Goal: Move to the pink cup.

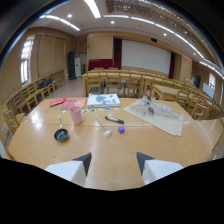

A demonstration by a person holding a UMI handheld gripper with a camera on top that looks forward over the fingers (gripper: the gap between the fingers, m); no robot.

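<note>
A pink cup [76, 115] stands upright on the wooden table [150, 145], well beyond my fingers and off to their left. My gripper [114, 162] is open, its two white fingers with dark tips apart and nothing between them. A wide stretch of bare tabletop separates the fingertips from the cup.
Near the cup lie a small black pan [61, 134], a black marker [114, 119], a purple block [121, 130] and a small white piece [107, 133]. A book [103, 100] and a clear plastic sheet [157, 114] lie further back. Wooden chairs [120, 82] ring the table.
</note>
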